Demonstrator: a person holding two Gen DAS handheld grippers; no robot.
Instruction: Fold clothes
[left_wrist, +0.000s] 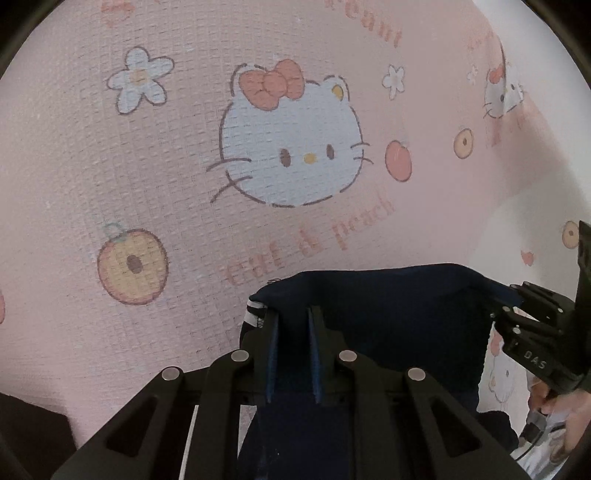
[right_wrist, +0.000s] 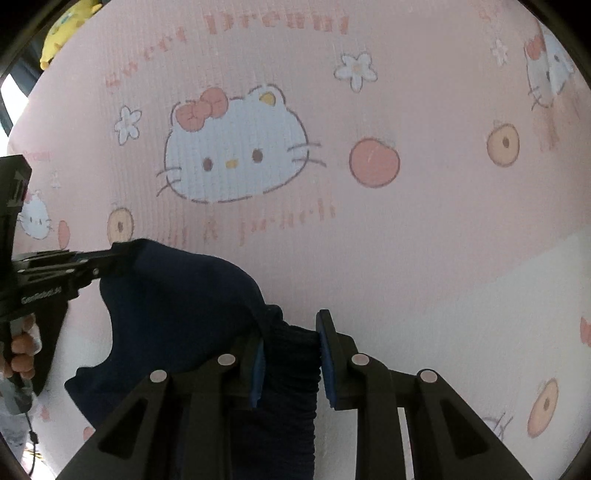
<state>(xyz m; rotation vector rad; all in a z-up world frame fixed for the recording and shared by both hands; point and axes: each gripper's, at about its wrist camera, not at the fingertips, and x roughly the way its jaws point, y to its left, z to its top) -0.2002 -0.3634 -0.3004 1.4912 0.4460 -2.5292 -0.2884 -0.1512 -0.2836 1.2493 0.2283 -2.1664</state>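
Below me I see a pink quilted sheet (left_wrist: 110, 177) printed with white cat faces, flowers, peaches and the words "cat & peach", its weave showing plainly. My left gripper (left_wrist: 293, 325) is pinched tight on the edge of the navy garment (left_wrist: 388, 306), and my right gripper (right_wrist: 291, 354) clamps its ribbed cuff (right_wrist: 291, 369); the cloth hangs stretched between them above the sheet. A yellow plush toy (right_wrist: 66, 29) sits at the far edge.
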